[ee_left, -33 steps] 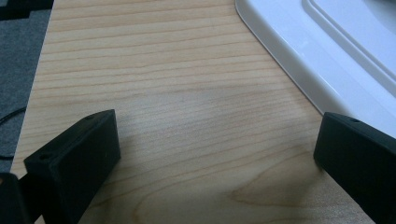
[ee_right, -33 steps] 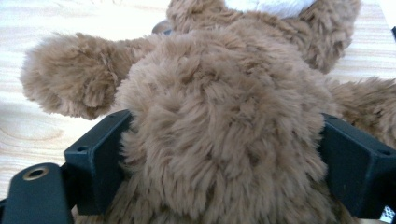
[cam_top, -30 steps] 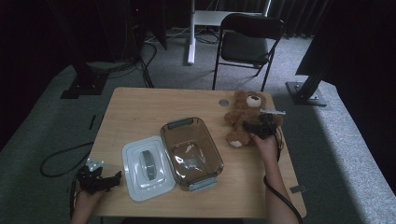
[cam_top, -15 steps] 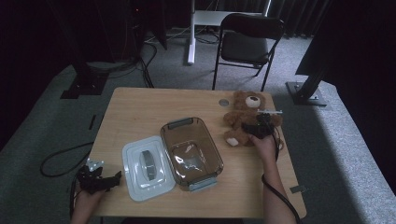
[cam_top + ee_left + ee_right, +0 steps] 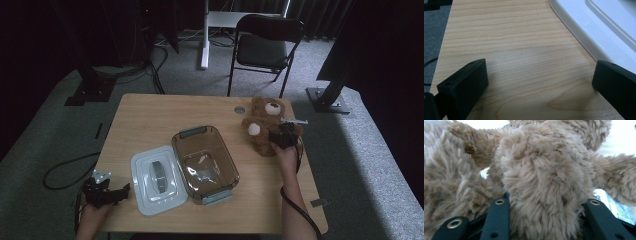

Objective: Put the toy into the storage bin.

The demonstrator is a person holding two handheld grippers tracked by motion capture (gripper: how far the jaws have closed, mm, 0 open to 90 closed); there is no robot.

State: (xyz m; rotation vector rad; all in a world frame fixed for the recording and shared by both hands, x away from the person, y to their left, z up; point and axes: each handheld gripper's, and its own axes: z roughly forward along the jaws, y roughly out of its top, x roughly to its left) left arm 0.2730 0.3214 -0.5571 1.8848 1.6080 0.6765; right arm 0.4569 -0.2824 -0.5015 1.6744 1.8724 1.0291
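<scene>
Right gripper (image 5: 278, 138) just closed onto bear (image 5: 263, 125) near table's (image 5: 150, 120) far right corner, fur bulging between both jaws. Looked ready for lifting toward container (image 5: 205, 156). Left gripper (image 5: 541, 85) spread wide, holding nothing, beside lid (image 5: 157, 179).

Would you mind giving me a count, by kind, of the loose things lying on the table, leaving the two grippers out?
Teddy bear: 1
Clear container: 1
White lid: 1
Small round grey disc: 1
Total: 4
</scene>
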